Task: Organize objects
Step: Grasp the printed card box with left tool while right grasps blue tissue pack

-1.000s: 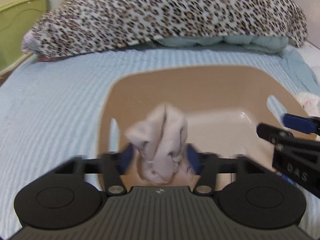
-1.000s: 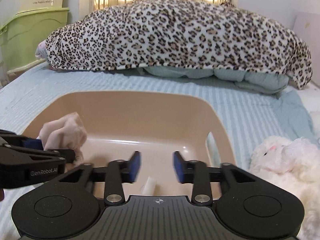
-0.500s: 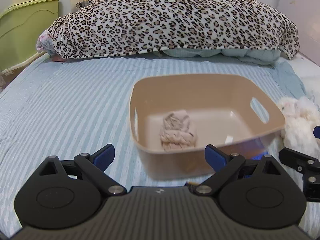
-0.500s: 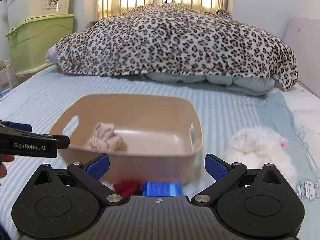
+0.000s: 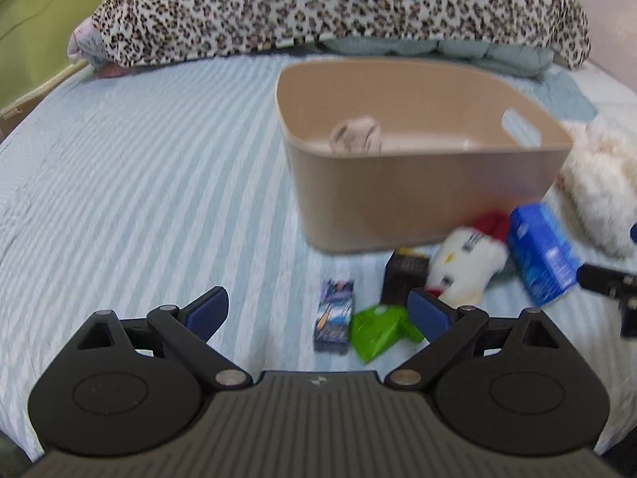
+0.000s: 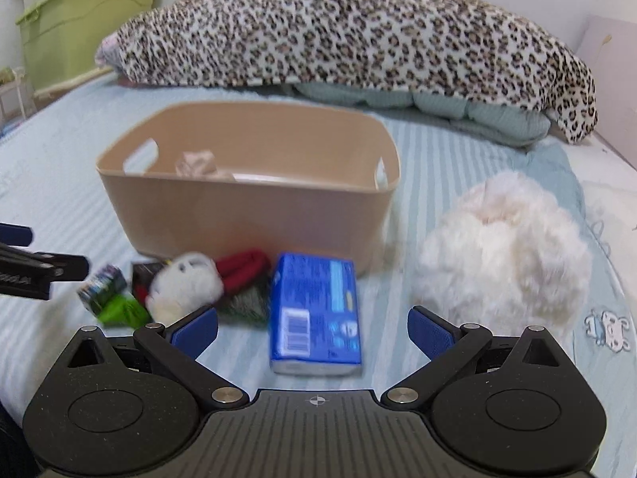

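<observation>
Both grippers, left gripper (image 5: 318,310) and right gripper (image 6: 312,324), hover with fingers spread wide and empty. The tan bin (image 6: 247,215) sits on the striped bed (image 5: 139,183), a crumpled beige cloth (image 5: 355,140) inside it. Clustered just before its near wall lie a blue tissue pack (image 6: 315,314) with a barcode, a white plush toy (image 6: 185,288) and a green packet (image 5: 376,330). Open bedspread stretches left of the bin.

— The bin (image 6: 247,215) looks like smooth, matt tan plastic; the cloth (image 5: 355,139) inside it is soft and crumpled.

— The sheet (image 5: 151,183) is ribbed woven fabric, and the blanket (image 6: 350,36) at the far end is plush fleece.

— The near blue pack (image 6: 315,310) looks like glossy film, and the toy (image 6: 505,251) on the right is fluffy white fur.

— The left gripper (image 5: 318,312) is matt black plastic with blue pads (image 5: 209,310) and shiny metal pins.
</observation>
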### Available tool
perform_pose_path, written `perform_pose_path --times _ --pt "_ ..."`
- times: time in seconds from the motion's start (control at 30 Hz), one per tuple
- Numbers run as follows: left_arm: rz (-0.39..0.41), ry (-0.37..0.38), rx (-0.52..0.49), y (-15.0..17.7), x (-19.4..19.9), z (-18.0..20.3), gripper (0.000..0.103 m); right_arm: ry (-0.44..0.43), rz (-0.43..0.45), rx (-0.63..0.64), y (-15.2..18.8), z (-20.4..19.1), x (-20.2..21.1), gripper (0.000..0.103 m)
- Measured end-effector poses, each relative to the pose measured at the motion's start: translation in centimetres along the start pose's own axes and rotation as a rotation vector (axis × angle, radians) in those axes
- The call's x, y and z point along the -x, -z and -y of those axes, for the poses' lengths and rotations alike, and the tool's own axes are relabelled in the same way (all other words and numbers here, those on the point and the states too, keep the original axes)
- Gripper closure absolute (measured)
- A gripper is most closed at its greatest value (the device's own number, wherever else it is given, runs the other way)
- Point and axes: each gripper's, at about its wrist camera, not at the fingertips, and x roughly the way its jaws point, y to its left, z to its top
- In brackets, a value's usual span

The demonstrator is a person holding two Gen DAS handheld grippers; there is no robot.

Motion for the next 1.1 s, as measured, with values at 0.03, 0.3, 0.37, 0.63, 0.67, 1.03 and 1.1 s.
perform_pose_path --times 0.03,0.3,0.37,0.63,0.67,1.03,1.1 --pt "-0.009 -0.005 -0.007 0.4 -0.5 -0.1 0.006 0.001 -0.021 -0.006 0.1 0.1 -0.7 0.000" --pt "-0.060 0.005 -0.003 1.6 -3.7 -1.9 0.007 0.044 -0.056 0.039 0.5 -0.2 -4.6 0.000" --pt "-0.068 0.011 0.006 1.5 -4.2 -2.3 0.007 0.056 -0.062 0.059 0.5 -0.4 -5.4 0.000" --pt "-0.075 0.057 -0.026 1.6 -5.5 -2.4 0.022 -0.007 -0.113 -0.004 1.3 1.3 -7.9 0.001" --pt "-0.078 0.064 -0.020 1.5 -5.6 -2.5 0.026 -0.022 -0.110 -0.020 1.3 1.7 -7.9 0.004" --pt "-0.050 0.119 -0.012 1.3 -5.2 -2.8 0.077 -0.085 -0.072 -0.047 1.1 2.4 -6.5 0.042" --pt "-0.040 0.114 -0.005 1.3 -4.8 -3.0 0.078 -0.088 -0.053 -0.067 0.9 2.9 -5.6 0.042"
